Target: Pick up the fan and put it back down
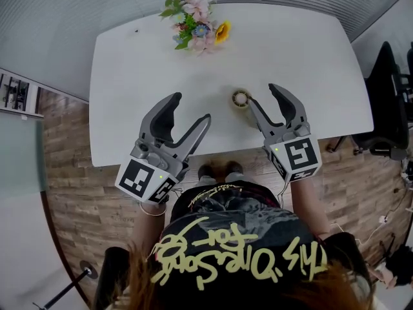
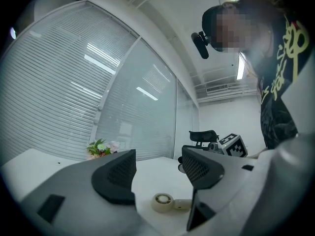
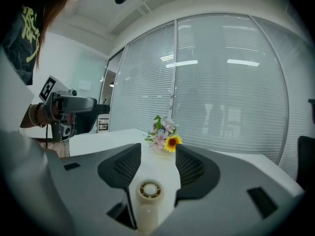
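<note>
Clearly the fan is in neither gripper: it lies flat on the white table, a little right of centre in the head view and well below the flowers at the top edge. The right gripper hangs over it with its jaws spread and nothing pressed between the pads. In the right gripper view the fan's round grilled head shows low in the gap between the jaws, its handle running toward the bottom of the frame, but it is down on the tabletop, not clamped. The left gripper, at lower left of centre, also stands wide and empty, and from its own view the fan sits low in the frame, apart from it. The fan looks like a small cream plastic hand fan, so probably light and stiff with a smooth, somewhat slippery shell. The grille over the blades is likely the weakest part and best not squeezed. The stubby handle seems the better place to take hold, with one jaw on either side of it, closing just enough to keep it from sliding. Because it lies flat, the pads would need to reach right down to the tabletop.
</note>
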Demonstrator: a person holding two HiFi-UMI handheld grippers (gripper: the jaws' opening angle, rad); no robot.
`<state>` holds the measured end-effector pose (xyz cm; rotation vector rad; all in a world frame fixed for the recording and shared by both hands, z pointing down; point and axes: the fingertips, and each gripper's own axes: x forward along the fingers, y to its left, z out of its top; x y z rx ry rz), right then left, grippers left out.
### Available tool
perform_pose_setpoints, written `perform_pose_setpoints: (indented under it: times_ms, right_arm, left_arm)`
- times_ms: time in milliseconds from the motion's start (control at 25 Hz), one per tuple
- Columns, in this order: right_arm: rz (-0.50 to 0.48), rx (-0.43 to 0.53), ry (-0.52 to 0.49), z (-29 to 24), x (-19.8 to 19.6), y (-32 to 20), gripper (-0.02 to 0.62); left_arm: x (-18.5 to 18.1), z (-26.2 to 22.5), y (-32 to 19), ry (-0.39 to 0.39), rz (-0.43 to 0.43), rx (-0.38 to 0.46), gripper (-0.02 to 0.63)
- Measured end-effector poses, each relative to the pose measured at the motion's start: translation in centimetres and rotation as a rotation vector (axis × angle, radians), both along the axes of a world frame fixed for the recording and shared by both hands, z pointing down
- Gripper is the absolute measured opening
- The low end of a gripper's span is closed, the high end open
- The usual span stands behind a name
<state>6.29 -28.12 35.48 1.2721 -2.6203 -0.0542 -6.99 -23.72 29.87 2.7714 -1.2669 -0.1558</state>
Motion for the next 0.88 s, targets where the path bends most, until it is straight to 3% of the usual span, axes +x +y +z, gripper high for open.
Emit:
perform_pose_setpoints:
  times_ms: [520,760,880]
  right_arm:
    - [0.006,0.037,-0.054,-2.2,0.1,-0.1,0.202]
    - [-0.008,0.036,-0.071,-2.6,-0.3,-0.2,0.196]
    - [-0.020,0.047,-0.070,-2.7,-0.4,-0.1,0.153]
  left_arm:
    - [0.0,-0.7,-0.4,0.001,-0.006,0.017,0.279]
    - [-0.1,-0.6,-0.7,-0.001,-0.009,0.018,0.225]
    - [-0.2,-0.6,-0.8,-0.005,-0.008,0.020,0.193]
